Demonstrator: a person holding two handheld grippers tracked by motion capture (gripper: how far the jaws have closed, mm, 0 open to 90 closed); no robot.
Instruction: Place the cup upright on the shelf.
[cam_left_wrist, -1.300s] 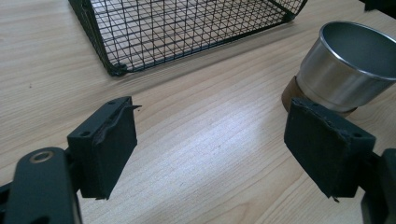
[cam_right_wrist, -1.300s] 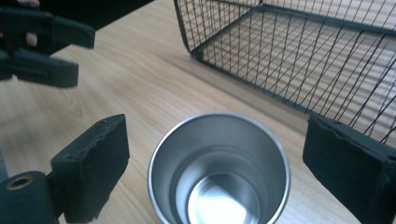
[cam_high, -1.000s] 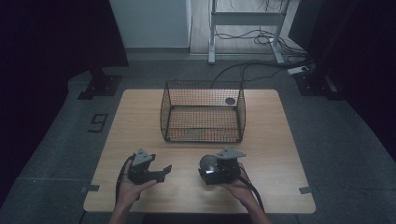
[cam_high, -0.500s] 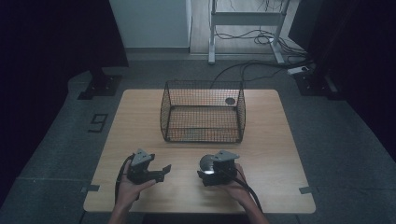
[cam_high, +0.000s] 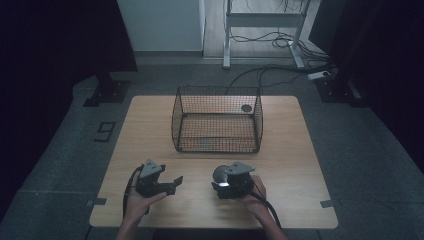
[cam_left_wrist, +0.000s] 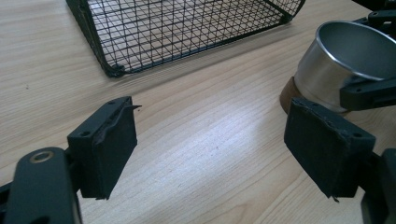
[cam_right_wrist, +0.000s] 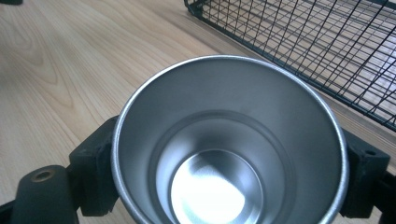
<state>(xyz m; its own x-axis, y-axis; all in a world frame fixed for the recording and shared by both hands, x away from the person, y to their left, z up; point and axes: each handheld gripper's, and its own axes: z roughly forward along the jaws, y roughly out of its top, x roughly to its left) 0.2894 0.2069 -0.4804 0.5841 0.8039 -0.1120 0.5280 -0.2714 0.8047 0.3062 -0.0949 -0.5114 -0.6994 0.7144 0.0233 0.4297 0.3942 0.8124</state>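
Steel cup (cam_right_wrist: 229, 140) sits clamped in the right gripper (cam_high: 231, 184), one black jaw pressed to each side of its wall, mouth open toward that gripper's camera and the bright bottom shining inside. From above, the cup (cam_high: 221, 174) is at the near side of the wooden table (cam_high: 150, 135), right of centre, and in the left gripper view it (cam_left_wrist: 343, 63) looks upright on a dark brown base touching the wood. Over on the near left, the left gripper (cam_high: 172, 183) rests low over the table with its jaws spread wide and nothing between them, just bare wood grain; its padded fingers (cam_left_wrist: 105, 144) are well apart. Both tools point toward the far side. Beyond them, at the middle of the table, stands the black wire basket (cam_high: 217, 122), near the cup but not touching it. A small dark round object (cam_high: 246, 108) shows at the basket's far right corner, though I cannot tell whether it lies inside or behind the mesh.
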